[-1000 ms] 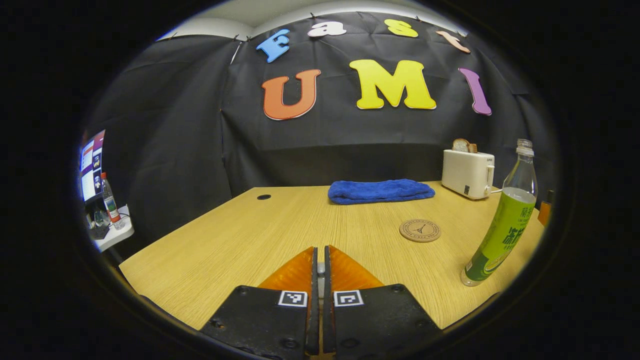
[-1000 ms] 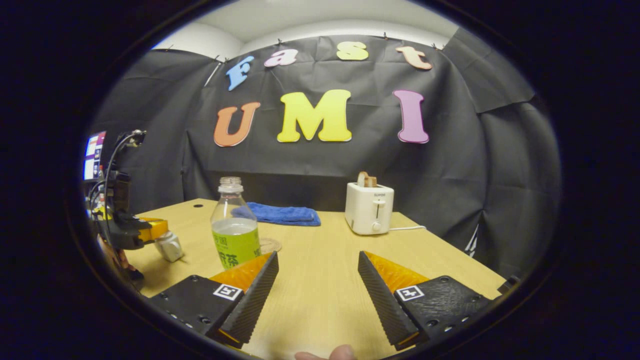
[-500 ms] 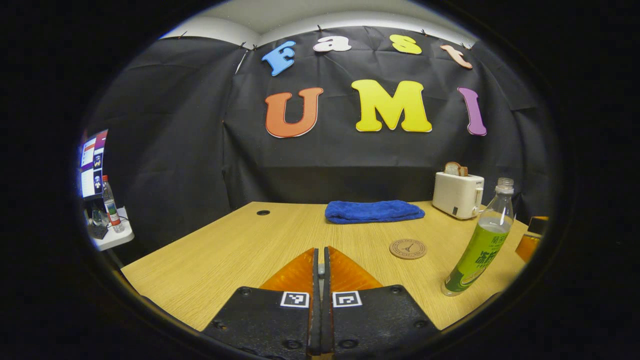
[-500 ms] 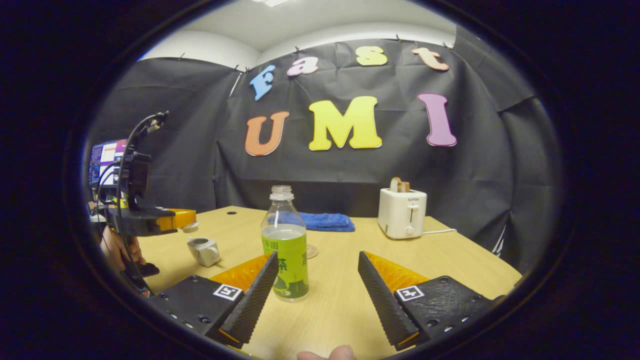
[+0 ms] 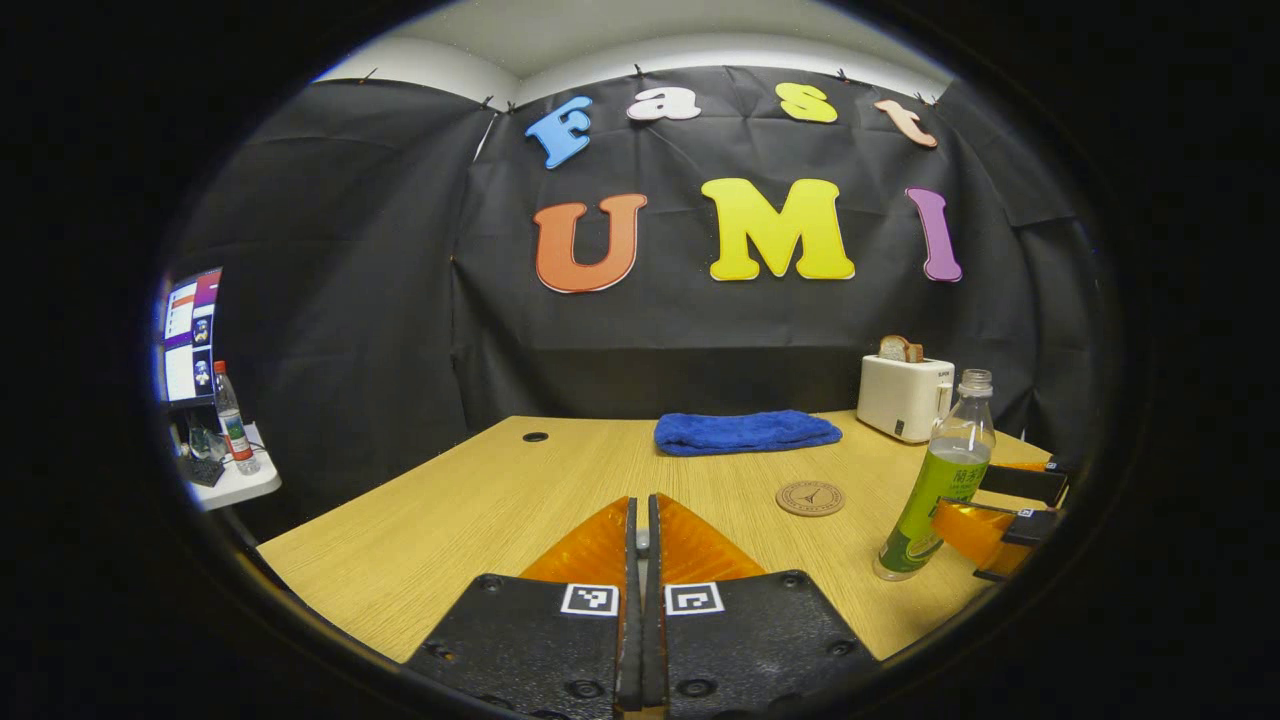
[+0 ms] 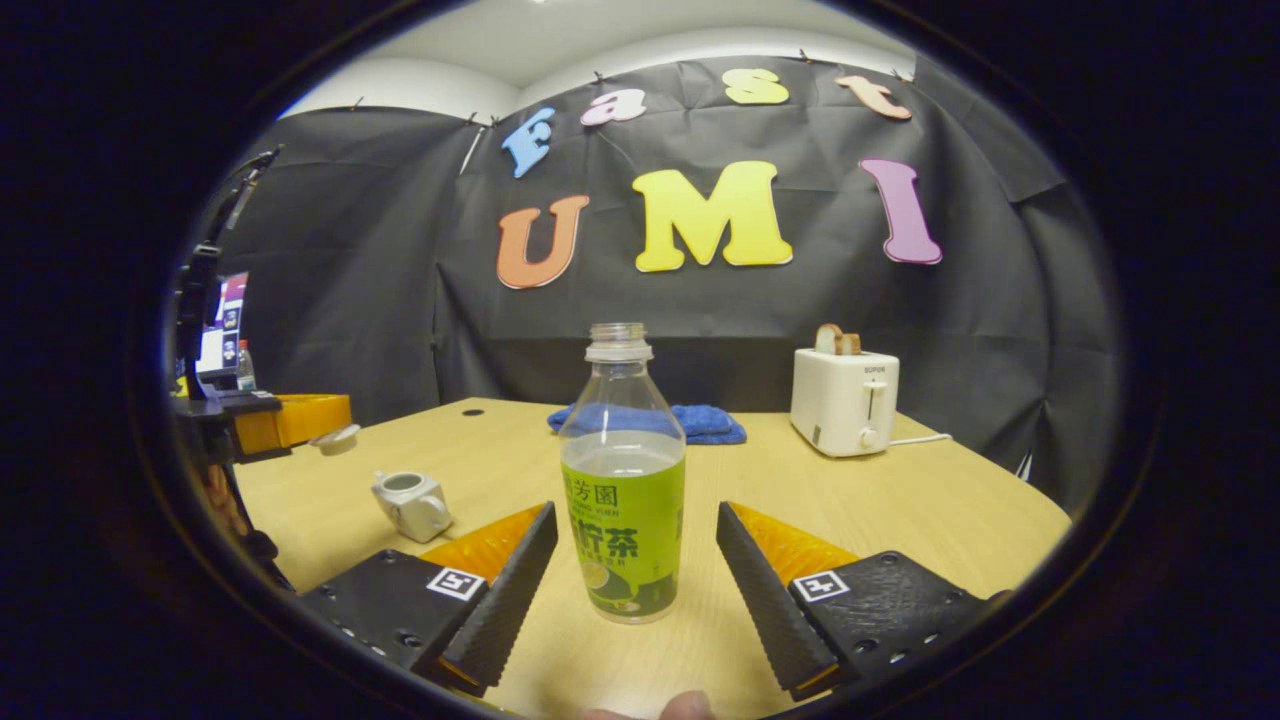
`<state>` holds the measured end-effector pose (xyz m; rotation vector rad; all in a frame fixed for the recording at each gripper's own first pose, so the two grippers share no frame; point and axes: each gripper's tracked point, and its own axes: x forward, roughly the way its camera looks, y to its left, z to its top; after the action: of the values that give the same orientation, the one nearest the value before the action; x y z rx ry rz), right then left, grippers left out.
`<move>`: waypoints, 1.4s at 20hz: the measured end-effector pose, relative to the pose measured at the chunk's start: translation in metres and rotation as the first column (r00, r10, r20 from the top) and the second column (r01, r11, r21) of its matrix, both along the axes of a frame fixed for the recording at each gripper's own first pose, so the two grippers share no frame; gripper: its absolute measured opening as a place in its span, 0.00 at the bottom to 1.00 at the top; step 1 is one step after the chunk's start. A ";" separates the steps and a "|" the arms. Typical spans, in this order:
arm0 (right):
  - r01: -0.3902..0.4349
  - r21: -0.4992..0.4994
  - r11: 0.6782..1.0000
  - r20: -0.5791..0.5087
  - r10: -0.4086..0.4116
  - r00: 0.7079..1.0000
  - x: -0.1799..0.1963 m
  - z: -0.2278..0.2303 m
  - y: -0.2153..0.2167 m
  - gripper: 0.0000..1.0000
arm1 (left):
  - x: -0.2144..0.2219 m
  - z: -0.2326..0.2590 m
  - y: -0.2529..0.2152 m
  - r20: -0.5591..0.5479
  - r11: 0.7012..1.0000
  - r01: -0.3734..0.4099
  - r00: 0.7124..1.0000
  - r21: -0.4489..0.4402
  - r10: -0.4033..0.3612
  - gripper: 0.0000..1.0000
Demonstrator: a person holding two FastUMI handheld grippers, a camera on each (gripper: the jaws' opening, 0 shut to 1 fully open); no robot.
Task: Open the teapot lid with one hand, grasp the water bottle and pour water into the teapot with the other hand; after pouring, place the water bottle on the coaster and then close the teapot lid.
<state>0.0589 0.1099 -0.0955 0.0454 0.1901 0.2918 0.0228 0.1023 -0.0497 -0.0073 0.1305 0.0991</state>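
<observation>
**Bottle between open fingers**

The table (image 6: 900, 500) holds a toaster (image 6: 845, 400) and a towel (image 5: 745, 432). The bottle (image 6: 622, 480) stands upright between the wide-open right gripper (image 6: 635, 560), not touched. The left gripper (image 6: 300, 420) pinches the lid (image 6: 335, 438) above the open teapot (image 6: 410, 503). The coaster (image 5: 810, 497) lies near the bottle.

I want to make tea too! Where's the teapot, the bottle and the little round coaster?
teapot (image 6: 412, 503), right gripper view, its white body.
water bottle (image 6: 623, 520), right gripper view, its green label.
coaster (image 5: 810, 498), left gripper view, its centre.
</observation>
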 end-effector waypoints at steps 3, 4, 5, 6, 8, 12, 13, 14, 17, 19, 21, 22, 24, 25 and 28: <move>0.018 0.016 1.000 -0.019 -0.018 1.000 0.009 -0.004 0.008 0.95 | -0.003 0.002 0.008 0.011 1.000 -0.011 1.000 -0.008 0.011 0.03; 0.024 0.024 0.999 -0.026 -0.023 0.999 0.011 -0.005 0.009 0.95 | -0.004 0.003 0.009 0.014 1.000 -0.012 1.000 -0.008 0.012 0.03; 0.027 0.033 0.999 -0.033 -0.026 0.999 0.012 -0.005 0.012 0.89 | -0.006 0.005 0.011 0.017 1.000 -0.013 1.000 -0.006 0.013 0.03; 0.029 0.037 0.999 -0.042 -0.028 0.999 0.013 -0.007 0.013 0.84 | -0.006 0.005 0.013 0.019 1.000 -0.014 1.000 -0.007 0.014 0.03; 0.026 0.022 0.999 -0.042 -0.025 0.999 0.013 -0.006 0.017 0.76 | -0.006 0.005 0.017 0.023 1.000 -0.015 1.000 -0.014 0.015 0.03; -0.007 -0.140 0.990 -0.016 0.005 1.000 0.016 0.005 0.022 0.72 | -0.004 0.007 0.023 0.032 1.000 -0.009 0.999 -0.016 0.009 0.03; -0.013 -0.195 0.981 0.001 0.014 1.000 0.019 0.011 0.025 0.72 | -0.005 0.006 0.023 0.031 1.000 -0.008 0.999 -0.011 0.008 0.03; -0.019 -0.251 0.968 0.016 0.024 1.000 0.023 0.016 0.027 0.70 | -0.006 0.007 0.024 0.035 1.000 -0.007 0.999 -0.005 0.007 0.03; -0.055 -0.445 0.894 0.036 0.079 0.996 0.038 0.024 0.036 0.70 | -0.006 0.009 0.031 0.041 1.000 -0.004 0.999 -0.001 0.004 0.03; -0.070 -0.552 0.831 0.048 0.115 0.992 0.041 0.027 0.048 0.70 | -0.006 0.006 0.037 0.038 1.000 -0.004 0.999 -0.007 0.004 0.03; -0.086 -0.640 0.763 0.055 0.157 0.986 0.050 0.027 0.061 0.71 | -0.007 0.000 0.043 0.022 1.000 -0.004 1.000 -0.017 0.004 0.03; -0.086 -0.690 0.719 0.059 0.174 0.983 0.057 0.027 0.064 0.70 | -0.007 -0.001 0.046 0.019 1.000 -0.006 1.000 -0.021 0.006 0.03; -0.081 -0.768 0.636 0.074 0.214 0.974 0.063 0.029 0.073 0.71 | -0.008 -0.003 0.051 0.015 1.000 -0.010 1.000 -0.023 0.011 0.03; -0.077 -0.799 0.596 0.081 0.233 0.969 0.065 0.029 0.077 0.71 | -0.008 -0.004 0.055 0.016 1.000 -0.013 1.000 -0.024 0.014 0.03; -0.068 -0.869 0.491 0.088 0.288 0.954 0.066 0.027 0.092 0.71 | -0.009 -0.006 0.061 0.019 1.000 -0.005 1.000 -0.022 0.005 0.03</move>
<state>0.1253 0.2020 -0.0689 -1.0380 0.0954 0.3842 0.0141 0.1631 -0.0556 -0.0300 0.1128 0.1024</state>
